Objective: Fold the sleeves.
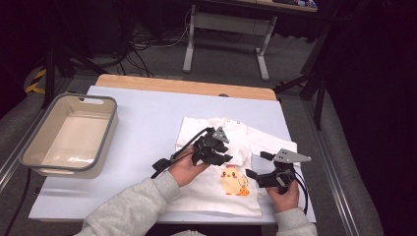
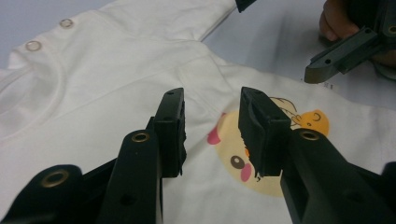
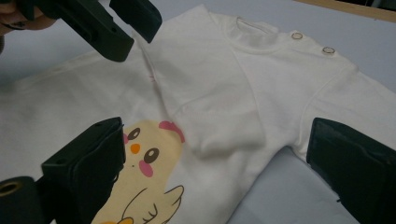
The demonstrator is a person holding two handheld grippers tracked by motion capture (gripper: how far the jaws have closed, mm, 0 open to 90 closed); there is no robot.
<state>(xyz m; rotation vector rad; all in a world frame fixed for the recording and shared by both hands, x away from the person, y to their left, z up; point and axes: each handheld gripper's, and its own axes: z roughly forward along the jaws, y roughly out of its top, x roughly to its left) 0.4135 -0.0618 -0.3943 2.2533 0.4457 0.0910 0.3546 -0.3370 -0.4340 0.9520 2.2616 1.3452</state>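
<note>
we hold two grippers over a white baby shirt (image 1: 236,147) that lies flat on the pale cloth of the table (image 1: 147,128), right of middle, with a yellow chick print (image 1: 232,182) on its near part. our left gripper (image 1: 216,152) hovers over the folded-in sleeve, jaws apart by a narrow gap, nothing between them. our right gripper (image 1: 255,164) sits at the shirt's right edge, jaws spread wide and gripping nothing. a grey bin (image 1: 69,135) stands at the table's left edge, well apart from the shirt.
</note>
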